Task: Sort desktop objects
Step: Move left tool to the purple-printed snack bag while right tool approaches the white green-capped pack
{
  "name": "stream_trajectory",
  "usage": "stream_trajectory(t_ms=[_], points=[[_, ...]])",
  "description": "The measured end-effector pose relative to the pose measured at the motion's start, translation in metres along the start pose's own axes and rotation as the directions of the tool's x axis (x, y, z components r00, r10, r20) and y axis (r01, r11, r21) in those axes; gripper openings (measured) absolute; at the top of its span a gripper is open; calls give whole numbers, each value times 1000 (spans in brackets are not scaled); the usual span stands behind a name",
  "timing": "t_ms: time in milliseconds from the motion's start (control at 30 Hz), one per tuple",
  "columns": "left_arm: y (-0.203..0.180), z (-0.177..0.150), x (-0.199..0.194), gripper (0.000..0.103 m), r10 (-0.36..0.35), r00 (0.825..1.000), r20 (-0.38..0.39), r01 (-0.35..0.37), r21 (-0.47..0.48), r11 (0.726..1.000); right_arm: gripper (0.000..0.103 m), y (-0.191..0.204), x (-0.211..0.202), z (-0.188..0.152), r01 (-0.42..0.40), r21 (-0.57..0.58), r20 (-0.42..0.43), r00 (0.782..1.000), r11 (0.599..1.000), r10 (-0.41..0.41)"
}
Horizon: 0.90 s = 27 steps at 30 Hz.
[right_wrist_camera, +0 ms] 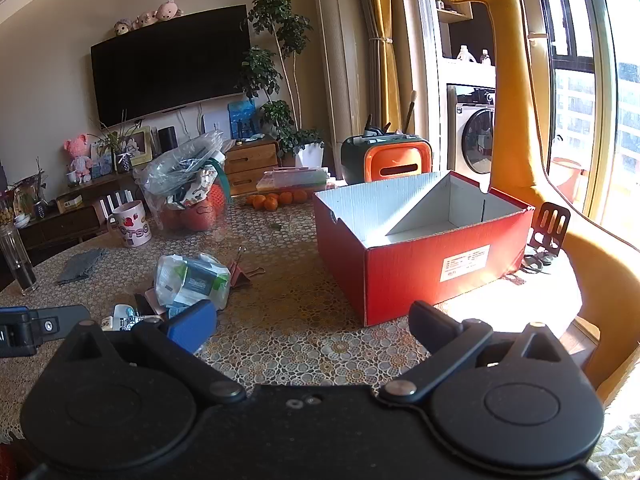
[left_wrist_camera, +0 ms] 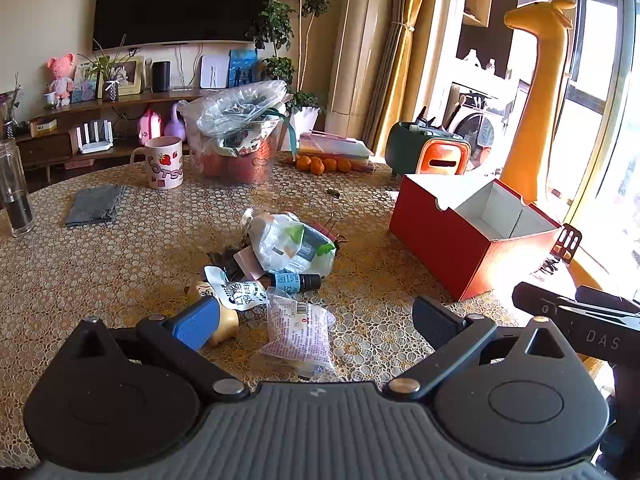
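A pile of small objects lies on the patterned table: a clear snack packet [left_wrist_camera: 298, 336], a small brown bottle with a blue label [left_wrist_camera: 291, 282], a white pouch [left_wrist_camera: 236, 294], a tan figurine [left_wrist_camera: 222, 322], a crumpled plastic bag [left_wrist_camera: 294, 242] and a binder clip [left_wrist_camera: 332, 226]. An open red box [left_wrist_camera: 472, 236] with a white divider stands to the right, also in the right wrist view [right_wrist_camera: 424, 256]. My left gripper [left_wrist_camera: 316, 322] is open and empty just above the snack packet. My right gripper [right_wrist_camera: 312, 326] is open and empty, between the pile [right_wrist_camera: 192, 284] and the box.
A pink mug [left_wrist_camera: 164, 162], a grey cloth [left_wrist_camera: 94, 204], a glass bottle [left_wrist_camera: 14, 196], a bagged basket of fruit [left_wrist_camera: 236, 140], loose oranges [left_wrist_camera: 320, 165] and a black phone stand [right_wrist_camera: 550, 232] are on the table. A yellow giraffe chair [right_wrist_camera: 516, 120] stands behind the box.
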<state>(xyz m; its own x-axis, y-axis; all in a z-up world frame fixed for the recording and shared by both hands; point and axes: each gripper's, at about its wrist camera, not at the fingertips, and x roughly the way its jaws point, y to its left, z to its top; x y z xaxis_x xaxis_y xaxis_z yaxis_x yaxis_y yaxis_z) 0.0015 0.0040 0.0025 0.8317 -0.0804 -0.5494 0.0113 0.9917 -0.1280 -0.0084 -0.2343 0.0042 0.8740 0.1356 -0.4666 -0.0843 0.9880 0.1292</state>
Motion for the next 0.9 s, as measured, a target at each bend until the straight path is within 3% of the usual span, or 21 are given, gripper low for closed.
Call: stream_trajectory(t_ms=[267, 667, 900], points=[[0, 1, 5, 103, 4, 1000, -1, -4, 14, 1000, 103, 3, 5, -2, -19, -39, -1, 1000, 999, 19], [12, -2, 32, 103, 0, 1000, -25, 0, 0, 1000, 103, 16, 43, 8, -136, -135, -7, 991, 981, 137], [6, -10, 56, 103, 21, 999, -37, -18, 78, 997, 103, 28, 75, 19, -169, -191, -23, 985, 967, 168]])
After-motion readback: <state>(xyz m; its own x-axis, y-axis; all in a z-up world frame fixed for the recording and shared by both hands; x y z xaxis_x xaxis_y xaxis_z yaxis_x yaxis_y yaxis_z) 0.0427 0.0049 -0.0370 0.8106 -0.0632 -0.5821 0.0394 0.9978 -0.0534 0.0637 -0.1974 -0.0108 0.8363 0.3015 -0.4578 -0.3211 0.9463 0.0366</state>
